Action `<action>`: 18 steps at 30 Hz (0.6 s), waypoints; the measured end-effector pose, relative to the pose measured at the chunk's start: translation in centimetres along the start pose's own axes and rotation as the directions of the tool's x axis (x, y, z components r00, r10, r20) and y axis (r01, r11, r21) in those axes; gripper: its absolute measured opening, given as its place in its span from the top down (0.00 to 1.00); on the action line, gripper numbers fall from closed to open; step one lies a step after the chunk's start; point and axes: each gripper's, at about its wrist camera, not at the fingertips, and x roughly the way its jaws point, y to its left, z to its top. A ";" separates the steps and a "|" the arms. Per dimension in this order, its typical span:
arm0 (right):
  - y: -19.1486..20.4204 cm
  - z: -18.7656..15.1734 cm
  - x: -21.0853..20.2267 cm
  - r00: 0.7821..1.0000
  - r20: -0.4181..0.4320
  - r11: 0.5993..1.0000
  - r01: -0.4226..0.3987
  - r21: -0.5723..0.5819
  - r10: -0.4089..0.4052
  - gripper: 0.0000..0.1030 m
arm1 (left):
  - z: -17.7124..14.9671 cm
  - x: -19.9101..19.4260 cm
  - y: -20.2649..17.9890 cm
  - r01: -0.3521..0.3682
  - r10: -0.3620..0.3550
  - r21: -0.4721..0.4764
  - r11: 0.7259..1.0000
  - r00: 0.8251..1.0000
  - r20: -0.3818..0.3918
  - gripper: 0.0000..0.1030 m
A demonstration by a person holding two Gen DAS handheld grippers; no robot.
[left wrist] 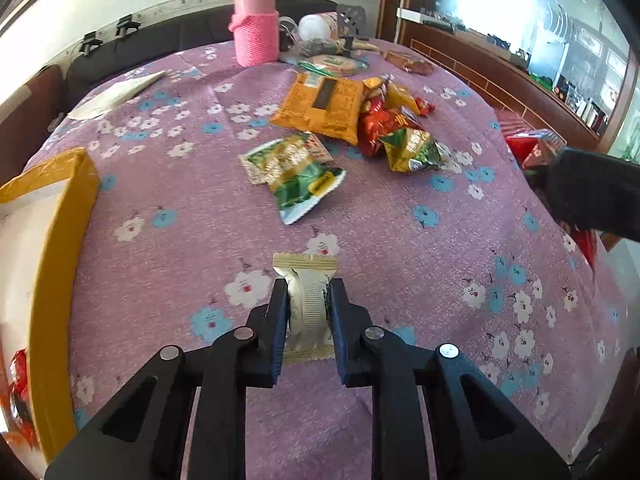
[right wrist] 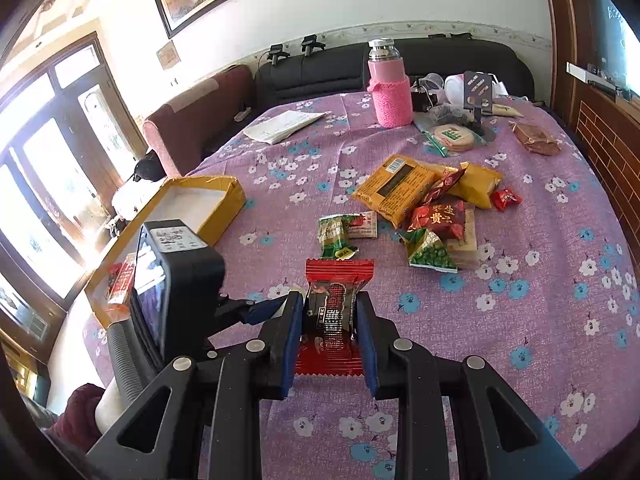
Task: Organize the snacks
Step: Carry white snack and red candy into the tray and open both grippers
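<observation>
My left gripper [left wrist: 309, 285] is shut on a small cream-white snack packet [left wrist: 309, 308], held over the purple floral tablecloth [left wrist: 400, 260]. My right gripper [right wrist: 329, 298] is shut on a red and black snack packet [right wrist: 335, 312], above the cloth. A yellow cardboard box [right wrist: 208, 196] with a white inside stands at the left, with a red packet [right wrist: 122, 280] in it; its wall [left wrist: 60, 240] shows in the left wrist view. Loose snacks lie mid-table: a green packet [left wrist: 298, 176], an orange pack [left wrist: 320, 106], red and green bags [left wrist: 396, 136]. The left gripper's body [right wrist: 176, 276] appears beside the right one.
A pink knit-covered bottle [left wrist: 256, 26] stands at the far edge with a round biscuit pack [left wrist: 334, 65], a phone stand [left wrist: 351, 20] and clutter. Folded paper [right wrist: 282, 126] lies far left. A dark sofa [right wrist: 320, 72] sits behind the table. A wooden cabinet [left wrist: 500, 76] runs along the right.
</observation>
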 end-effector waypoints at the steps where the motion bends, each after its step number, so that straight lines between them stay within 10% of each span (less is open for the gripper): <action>1: 0.2 0.1 0.0 1.000 0.001 1.000 -0.005 -0.003 0.005 0.74 | -0.2 -0.6 0.6 0.021 -0.020 -0.029 0.999 1.000 0.008 0.84; 5: 1.5 0.7 0.6 0.999 -0.007 0.998 -0.053 -0.017 0.053 0.74 | -0.9 -5.2 4.0 0.079 -0.067 -0.139 0.987 0.994 0.086 0.83; 10: 5.3 2.2 2.3 0.989 -0.025 0.987 -0.150 -0.054 0.149 0.74 | -2.5 -12.0 10.2 0.013 0.039 -0.267 0.963 0.981 0.188 0.83; 18: 15.0 3.8 8.9 0.944 -0.137 0.942 -0.317 -0.108 0.302 0.74 | -6.8 -13.4 20.0 -0.111 0.200 -0.467 0.877 0.969 0.147 0.83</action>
